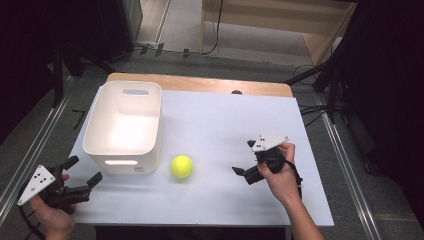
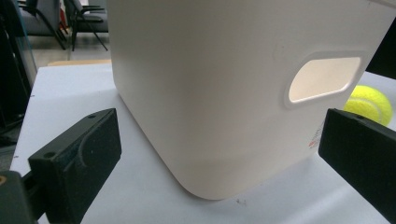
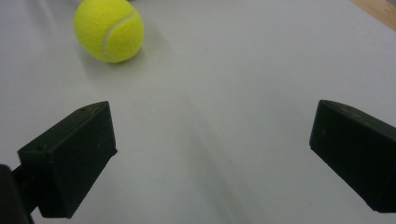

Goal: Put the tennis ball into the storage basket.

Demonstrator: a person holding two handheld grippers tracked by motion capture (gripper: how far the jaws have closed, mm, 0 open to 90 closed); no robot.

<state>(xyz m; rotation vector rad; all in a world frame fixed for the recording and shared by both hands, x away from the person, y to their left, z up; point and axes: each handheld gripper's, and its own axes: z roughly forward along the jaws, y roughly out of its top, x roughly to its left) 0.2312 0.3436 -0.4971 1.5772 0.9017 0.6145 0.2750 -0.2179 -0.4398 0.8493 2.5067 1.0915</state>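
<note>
A yellow tennis ball (image 1: 182, 166) lies on the white table (image 1: 230, 125), just right of a white plastic bin (image 1: 125, 125) with handle cut-outs. My left gripper (image 1: 84, 173) is open at the table's front left corner, pointing at the bin's near corner (image 2: 224, 93); the ball (image 2: 369, 103) peeks out past the bin. My right gripper (image 1: 245, 158) is open over the table right of the ball, nothing between its jaws. In the right gripper view the ball (image 3: 109, 30) sits ahead to the upper left.
The table's far edge is a wooden strip (image 1: 200, 82). Dark stands and cables (image 1: 325, 80) surround the table on a grey floor. A wooden cabinet (image 1: 270, 20) stands behind. Bare table surface lies between the ball and my right gripper.
</note>
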